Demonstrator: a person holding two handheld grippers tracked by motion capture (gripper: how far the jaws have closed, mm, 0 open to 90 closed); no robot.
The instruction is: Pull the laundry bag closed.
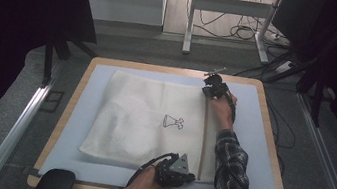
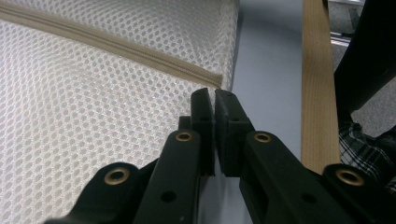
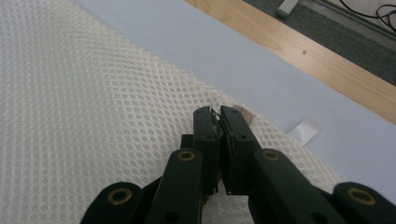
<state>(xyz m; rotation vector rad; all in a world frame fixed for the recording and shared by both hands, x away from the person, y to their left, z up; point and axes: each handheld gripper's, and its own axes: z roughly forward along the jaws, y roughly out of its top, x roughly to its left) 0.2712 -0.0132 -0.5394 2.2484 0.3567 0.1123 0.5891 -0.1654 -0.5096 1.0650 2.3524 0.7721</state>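
Pinching both ends of the white mesh zippered laundry bag [image 1: 152, 122], we see its beige zipper [image 1: 204, 135] running lengthwise from the left claw [image 1: 185, 174] to the right claw [image 1: 210, 91].

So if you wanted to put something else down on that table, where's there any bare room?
The widest bare strip of the blue mat lies left of the white mesh bag, up to the wooden table edge. A narrower strip runs right of the bag, beside the checked sleeve. The bag's right side is crowded: left gripper near, right gripper far.
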